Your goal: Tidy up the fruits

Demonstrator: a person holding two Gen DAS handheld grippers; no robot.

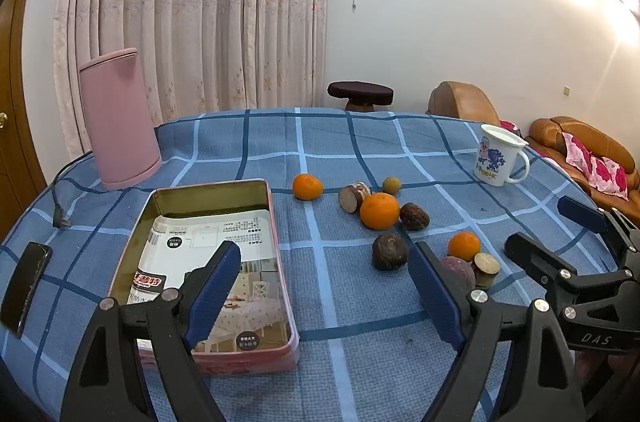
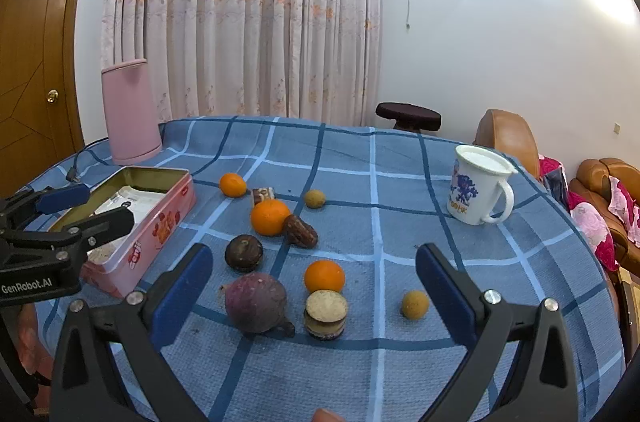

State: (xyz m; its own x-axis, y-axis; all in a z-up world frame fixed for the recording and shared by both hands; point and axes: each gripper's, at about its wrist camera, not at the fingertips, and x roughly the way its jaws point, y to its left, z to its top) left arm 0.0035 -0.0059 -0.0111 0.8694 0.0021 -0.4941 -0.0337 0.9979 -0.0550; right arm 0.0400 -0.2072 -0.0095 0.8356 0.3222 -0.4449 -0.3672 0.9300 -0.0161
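Note:
Fruits lie loose on the blue checked tablecloth (image 1: 344,142): a large orange (image 1: 379,210) (image 2: 270,217), a far orange (image 1: 307,186) (image 2: 232,184), a near orange (image 1: 463,246) (image 2: 324,275), a purple round fruit (image 2: 256,302), dark wrinkled fruits (image 1: 389,251) (image 2: 243,253), small yellowish fruits (image 2: 415,304) (image 2: 314,198) and cut cane pieces (image 2: 325,314). A pink tin (image 1: 208,262) (image 2: 136,222) holds only a leaflet. My left gripper (image 1: 324,286) hangs open between tin and fruits. My right gripper (image 2: 314,298) is open above the purple fruit and cane piece.
A pink kettle (image 1: 118,120) with its cord stands at the back left. A white printed mug (image 1: 500,156) (image 2: 480,184) sits at the right. A dark phone (image 1: 24,282) lies near the left table edge. Brown sofas and a stool stand beyond the table.

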